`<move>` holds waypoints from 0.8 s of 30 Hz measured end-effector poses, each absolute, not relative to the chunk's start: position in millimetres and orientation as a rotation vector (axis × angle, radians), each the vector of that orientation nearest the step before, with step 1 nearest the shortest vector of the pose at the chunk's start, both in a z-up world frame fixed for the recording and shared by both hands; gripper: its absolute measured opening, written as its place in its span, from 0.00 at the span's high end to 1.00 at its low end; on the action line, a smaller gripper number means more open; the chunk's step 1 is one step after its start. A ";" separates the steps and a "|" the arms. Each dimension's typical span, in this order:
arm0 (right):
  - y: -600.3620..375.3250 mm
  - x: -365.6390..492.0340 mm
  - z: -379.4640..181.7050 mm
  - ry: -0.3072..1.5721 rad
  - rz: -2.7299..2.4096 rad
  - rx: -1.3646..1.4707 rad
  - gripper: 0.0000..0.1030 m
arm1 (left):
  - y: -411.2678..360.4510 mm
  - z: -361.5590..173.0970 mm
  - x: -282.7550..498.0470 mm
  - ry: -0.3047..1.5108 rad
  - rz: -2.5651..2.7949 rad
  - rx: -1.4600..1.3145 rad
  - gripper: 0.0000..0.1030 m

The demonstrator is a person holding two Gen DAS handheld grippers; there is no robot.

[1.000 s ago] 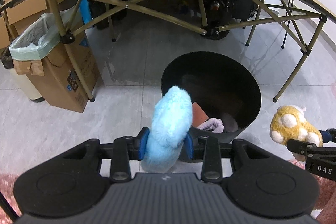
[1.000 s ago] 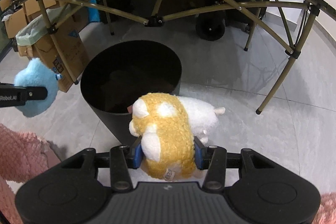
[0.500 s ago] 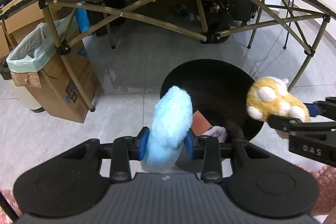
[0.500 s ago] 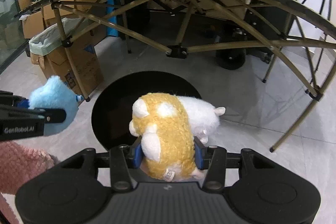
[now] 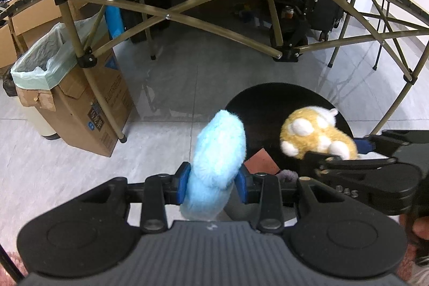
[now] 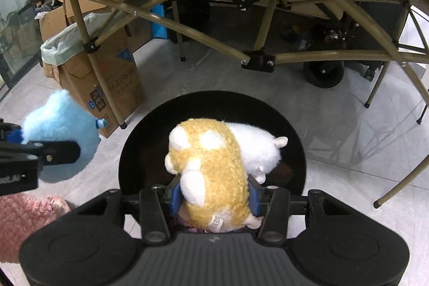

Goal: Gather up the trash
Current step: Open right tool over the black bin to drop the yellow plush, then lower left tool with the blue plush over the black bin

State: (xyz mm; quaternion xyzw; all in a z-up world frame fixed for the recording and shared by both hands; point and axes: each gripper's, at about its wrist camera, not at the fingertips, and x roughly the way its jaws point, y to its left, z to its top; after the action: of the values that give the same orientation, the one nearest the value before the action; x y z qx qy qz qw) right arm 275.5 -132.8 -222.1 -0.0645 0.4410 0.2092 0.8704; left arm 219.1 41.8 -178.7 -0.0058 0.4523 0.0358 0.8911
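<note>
Over the black bin (image 6: 292, 152), mostly hidden: right tool (image 6: 213, 196) clamping yellow plush (image 6: 214, 173); left tool (image 5: 213, 185) clamping blue plush (image 5: 218, 152).

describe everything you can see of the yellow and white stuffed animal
The stuffed animal is a curly, tan-yellow plush with white patches and a smooth white part with a small ear-like nub at its far end. A printed label hangs at its near end. The right gripper clamps it from both sides between blue pads, holding it in the air over the open black bin, touching nothing else.
</note>
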 end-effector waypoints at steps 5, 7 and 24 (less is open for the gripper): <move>-129.0 281.4 -230.0 0.935 0.430 -0.134 0.50 | 44.8 -181.1 222.5 0.950 0.082 -0.021 0.66; -128.8 282.3 -230.8 0.931 0.420 -0.147 0.45 | 46.2 -182.4 223.8 0.955 0.085 -0.027 0.66; -151.9 272.9 -219.3 0.963 0.365 -0.127 0.00 | 39.7 -178.3 226.1 0.949 0.062 -0.021 0.66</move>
State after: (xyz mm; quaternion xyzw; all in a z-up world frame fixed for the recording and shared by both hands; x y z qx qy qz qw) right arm 272.9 -151.9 -219.3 -0.0605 0.4602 0.1746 0.8684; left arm 226.1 39.7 -178.3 -0.0099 0.4568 0.0299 0.8890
